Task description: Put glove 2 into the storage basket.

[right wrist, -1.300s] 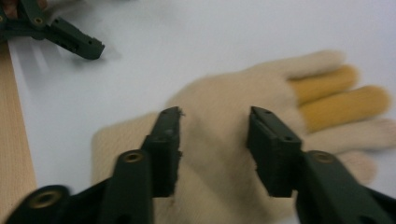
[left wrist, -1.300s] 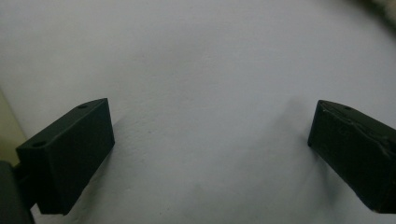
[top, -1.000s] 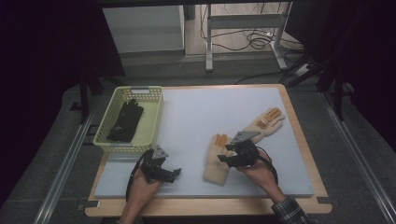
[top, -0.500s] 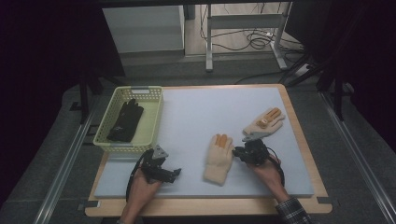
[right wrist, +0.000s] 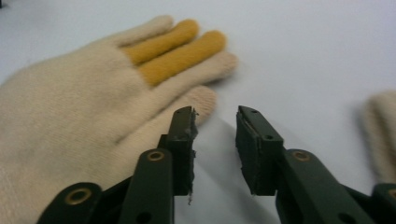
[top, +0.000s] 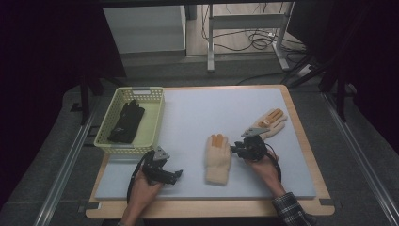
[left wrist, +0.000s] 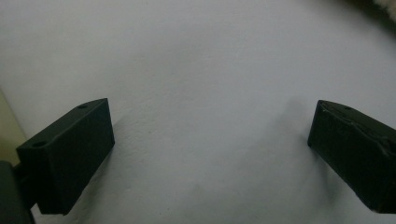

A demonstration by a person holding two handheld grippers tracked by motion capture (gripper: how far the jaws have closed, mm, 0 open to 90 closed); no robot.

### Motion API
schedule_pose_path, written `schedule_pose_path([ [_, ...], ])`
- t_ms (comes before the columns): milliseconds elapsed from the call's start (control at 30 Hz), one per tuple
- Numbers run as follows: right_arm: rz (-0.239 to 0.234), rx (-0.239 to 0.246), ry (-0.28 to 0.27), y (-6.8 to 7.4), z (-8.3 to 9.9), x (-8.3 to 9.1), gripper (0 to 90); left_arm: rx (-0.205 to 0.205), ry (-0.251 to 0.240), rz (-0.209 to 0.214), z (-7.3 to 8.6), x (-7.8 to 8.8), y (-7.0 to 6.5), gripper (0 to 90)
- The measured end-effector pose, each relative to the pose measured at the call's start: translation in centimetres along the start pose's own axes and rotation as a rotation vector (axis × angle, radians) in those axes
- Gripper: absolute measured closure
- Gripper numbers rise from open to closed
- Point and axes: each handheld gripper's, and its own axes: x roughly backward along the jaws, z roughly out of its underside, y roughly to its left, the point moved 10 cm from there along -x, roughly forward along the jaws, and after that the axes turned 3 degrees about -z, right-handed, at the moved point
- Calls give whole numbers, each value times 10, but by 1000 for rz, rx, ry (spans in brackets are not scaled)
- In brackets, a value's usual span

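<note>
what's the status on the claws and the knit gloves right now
Right claw jaws just opening, nothing between, beside thumb of near cream knit glove with orange fingers. Left claw open over grey mat. Nothing in the way.

The near glove (right wrist: 70, 116) is fuzzy cream knit with mustard fingers (soft, matt); the table mat (top: 207, 113) is smooth matt grey, the basket (top: 155, 117) pale plastic lattice.

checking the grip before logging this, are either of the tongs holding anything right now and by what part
Nothing is held. The right tongs stand apart with bare mat between them, beside the near cream glove. The left tongs gape over bare mat.
</note>
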Motion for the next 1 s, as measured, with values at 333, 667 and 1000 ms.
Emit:
schedule_pose_path([
  [333,123,-53,-58,-51,-4,49,606,0,0,0,0,0,0,9],
  [667,284,-135,-66,-125,-9,65,418,1,1,0,0,0,0,9],
  [1000,337,-115,-38,-151,-6,33,292,3,-1,0,0,0,0,9],
])
